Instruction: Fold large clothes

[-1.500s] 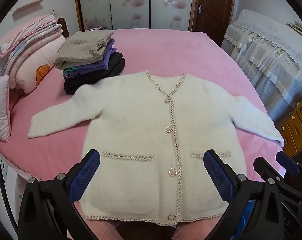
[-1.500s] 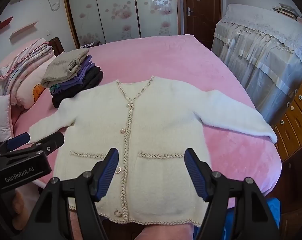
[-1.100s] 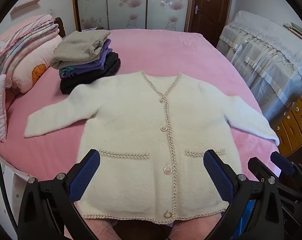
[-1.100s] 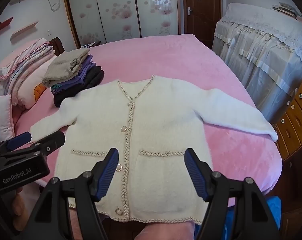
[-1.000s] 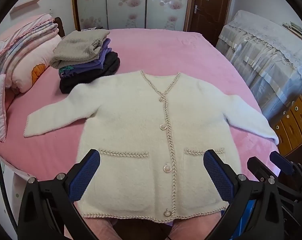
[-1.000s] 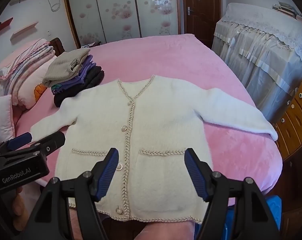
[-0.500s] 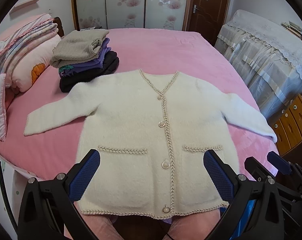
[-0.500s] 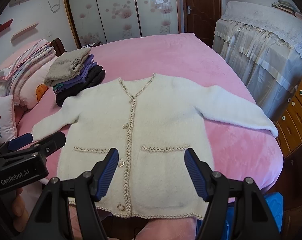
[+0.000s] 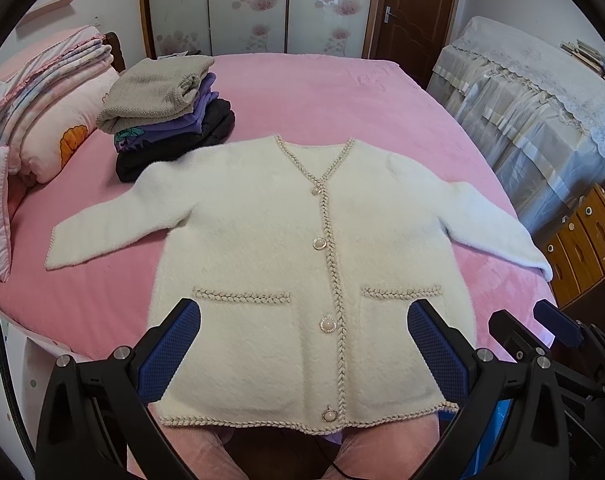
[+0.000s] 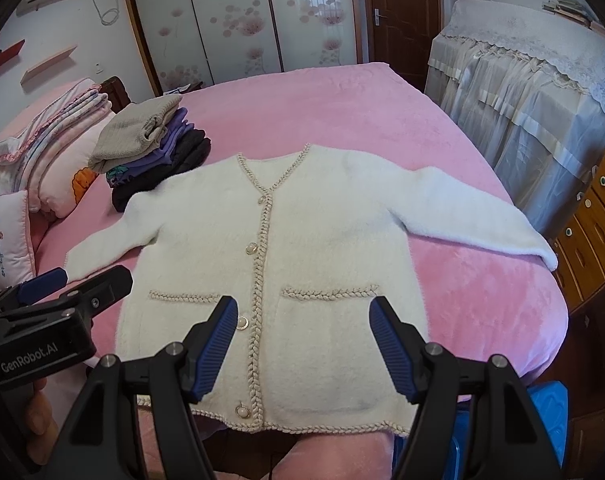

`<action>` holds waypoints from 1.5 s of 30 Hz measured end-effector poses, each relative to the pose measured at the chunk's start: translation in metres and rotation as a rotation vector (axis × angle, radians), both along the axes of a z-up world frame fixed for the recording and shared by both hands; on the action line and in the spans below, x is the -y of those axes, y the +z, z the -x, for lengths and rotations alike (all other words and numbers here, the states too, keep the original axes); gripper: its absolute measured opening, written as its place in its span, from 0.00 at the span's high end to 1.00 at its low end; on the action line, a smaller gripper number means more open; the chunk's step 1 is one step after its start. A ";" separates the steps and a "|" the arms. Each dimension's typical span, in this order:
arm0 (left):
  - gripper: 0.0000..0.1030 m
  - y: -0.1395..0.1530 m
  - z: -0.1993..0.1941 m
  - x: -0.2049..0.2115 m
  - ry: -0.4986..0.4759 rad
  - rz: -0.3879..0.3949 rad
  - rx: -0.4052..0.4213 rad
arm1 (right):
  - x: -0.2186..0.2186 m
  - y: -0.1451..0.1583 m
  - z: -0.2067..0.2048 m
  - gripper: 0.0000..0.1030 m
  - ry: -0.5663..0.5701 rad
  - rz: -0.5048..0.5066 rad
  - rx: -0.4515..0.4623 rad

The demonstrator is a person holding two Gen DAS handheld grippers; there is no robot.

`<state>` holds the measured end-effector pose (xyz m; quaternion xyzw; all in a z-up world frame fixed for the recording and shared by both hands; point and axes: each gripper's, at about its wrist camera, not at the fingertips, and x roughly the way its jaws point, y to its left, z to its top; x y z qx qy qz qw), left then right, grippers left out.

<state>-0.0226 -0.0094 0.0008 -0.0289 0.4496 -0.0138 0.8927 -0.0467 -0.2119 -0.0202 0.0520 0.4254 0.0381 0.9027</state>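
Note:
A cream buttoned cardigan [image 9: 262,232] lies flat and face up on the pink bed [image 9: 302,92], both sleeves spread out to the sides. It also shows in the right wrist view [image 10: 322,232]. My left gripper [image 9: 302,344] is open and empty, held above the cardigan's hem. My right gripper [image 10: 304,336] is open and empty, above the hem on the right pocket side. Neither touches the cloth. The right gripper shows at the left view's right edge [image 9: 542,332].
A stack of folded clothes [image 9: 162,108] sits at the bed's back left, touching the cardigan's left shoulder. Pillows and folded quilts [image 9: 42,112] lie at the far left. A lace-covered cabinet [image 9: 542,100] and wooden drawers [image 9: 582,240] stand right of the bed.
Both grippers have drawn back and risen slightly, so the cardigan's hem sits higher in both views. The cardigan has not moved. Both stay open.

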 end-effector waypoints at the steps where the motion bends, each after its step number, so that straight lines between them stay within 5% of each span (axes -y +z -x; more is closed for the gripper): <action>1: 0.00 0.000 0.000 0.000 -0.001 0.000 -0.003 | 0.000 0.000 0.000 0.33 0.000 -0.001 0.000; 45: 0.00 -0.007 -0.018 0.027 -0.029 -0.054 -0.012 | 0.023 -0.021 -0.011 0.33 0.001 0.002 0.000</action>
